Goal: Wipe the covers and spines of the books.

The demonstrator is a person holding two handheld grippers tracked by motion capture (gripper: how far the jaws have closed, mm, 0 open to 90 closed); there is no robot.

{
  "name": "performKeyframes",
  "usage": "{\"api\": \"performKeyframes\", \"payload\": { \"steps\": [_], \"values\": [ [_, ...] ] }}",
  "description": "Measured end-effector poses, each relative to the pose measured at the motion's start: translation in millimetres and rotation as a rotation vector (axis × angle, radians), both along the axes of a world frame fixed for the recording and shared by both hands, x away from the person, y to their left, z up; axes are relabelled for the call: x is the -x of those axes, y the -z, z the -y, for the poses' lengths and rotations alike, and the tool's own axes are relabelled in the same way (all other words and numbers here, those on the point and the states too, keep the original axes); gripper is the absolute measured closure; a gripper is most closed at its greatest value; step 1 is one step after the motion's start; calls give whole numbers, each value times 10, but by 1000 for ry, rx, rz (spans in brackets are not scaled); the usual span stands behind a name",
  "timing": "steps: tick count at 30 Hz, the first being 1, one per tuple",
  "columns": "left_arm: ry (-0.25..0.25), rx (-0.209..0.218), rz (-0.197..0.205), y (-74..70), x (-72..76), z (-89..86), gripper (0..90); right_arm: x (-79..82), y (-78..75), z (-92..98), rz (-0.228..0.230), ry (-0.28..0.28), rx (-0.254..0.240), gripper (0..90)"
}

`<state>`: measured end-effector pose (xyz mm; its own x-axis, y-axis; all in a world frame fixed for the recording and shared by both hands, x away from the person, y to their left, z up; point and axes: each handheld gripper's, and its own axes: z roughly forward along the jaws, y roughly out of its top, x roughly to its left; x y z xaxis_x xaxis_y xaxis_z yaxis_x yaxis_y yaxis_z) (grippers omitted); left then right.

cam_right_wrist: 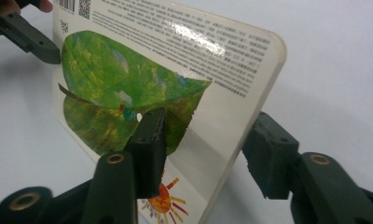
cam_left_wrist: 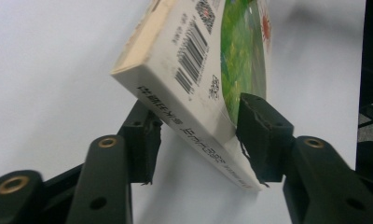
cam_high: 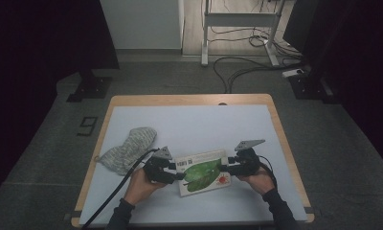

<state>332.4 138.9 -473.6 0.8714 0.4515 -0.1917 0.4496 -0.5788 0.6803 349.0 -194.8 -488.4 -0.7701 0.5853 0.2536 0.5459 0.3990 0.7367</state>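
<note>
While the book (cam_high: 205, 171) sat near the front middle of the white table (cam_high: 189, 120), both grippers had it by opposite ends, so the step in hand looked like a two-handed lift or turn of it. It was a thick board book, its back cover showing a big green leaf, a small red sun, a barcode and blocks of fine print, with pale page edges and a printed spine. In the left gripper view it was tilted, one corner raised off the surface. The left gripper (cam_left_wrist: 194, 140) clasped the spine end, one pad on the cover and the other apparently under the far face, though that contact was partly hidden. The right gripper (cam_right_wrist: 205, 149) pinched the opposite edge between its pads. Next, both grips would need to hold evenly while moving together. A grey knitted hat (cam_high: 127, 149) lay to the left, apart.
</note>
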Motion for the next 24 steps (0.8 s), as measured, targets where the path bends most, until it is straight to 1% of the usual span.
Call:
{"api": "performKeyframes", "payload": {
  "steps": [8,12,18,20,22,24],
  "values": [
    [-24,-8,33,-142,-24,-77,606,10,-97,-28,29,7,-12,579],
    [-36,-11,42,-181,-31,-105,634,13,-130,-52,33,5,-19,596],
    [-55,-15,65,-244,-59,-139,651,11,-172,-91,47,10,-17,610],
    [-64,-19,73,-262,-74,-148,653,8,-188,-109,58,7,-13,612],
    [-68,-34,84,-282,-92,-155,652,6,-202,-137,72,8,-3,612],
    [-73,-35,85,-300,-112,-163,652,-5,-214,-161,82,11,5,613]
  ]
}}
